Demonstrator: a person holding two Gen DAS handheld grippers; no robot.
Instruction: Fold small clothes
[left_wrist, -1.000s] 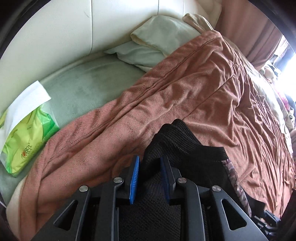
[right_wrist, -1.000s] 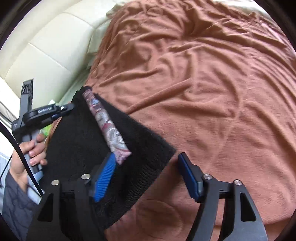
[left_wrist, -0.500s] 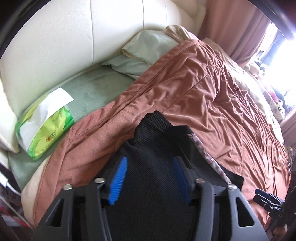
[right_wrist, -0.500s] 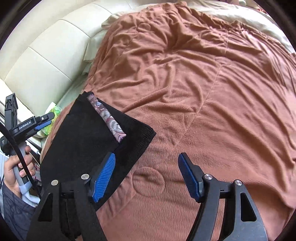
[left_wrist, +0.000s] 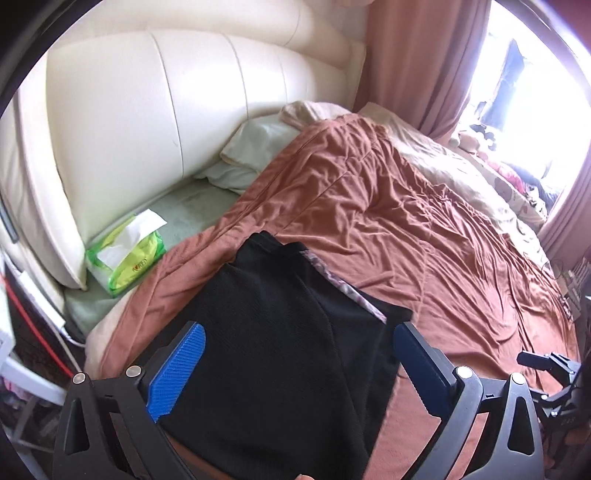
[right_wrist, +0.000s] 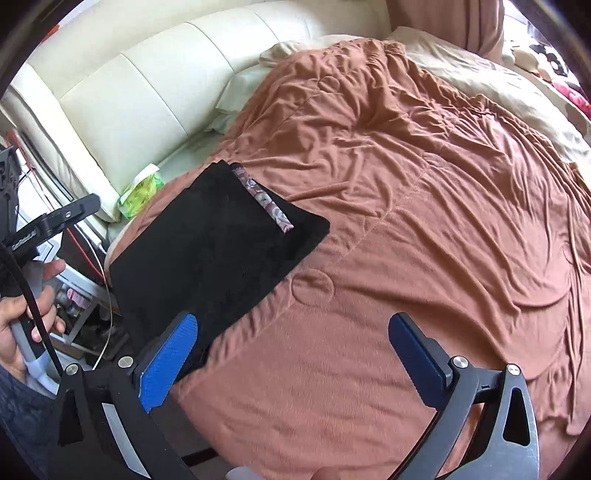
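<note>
Black garment (left_wrist: 266, 343) lies flat at bed's left edge. L tongs (left_wrist: 299, 373) & R tongs (right_wrist: 291, 365) hover wide open, holding nothing. Rust blanket (right_wrist: 424, 192) bare to the right.

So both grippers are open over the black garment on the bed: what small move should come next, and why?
Probably bring the left gripper down to pinch the near edge of the black garment. It lies flat on the brown blanket, patterned band showing, neither gripper holding it; the right gripper is over bare blanket.
</note>
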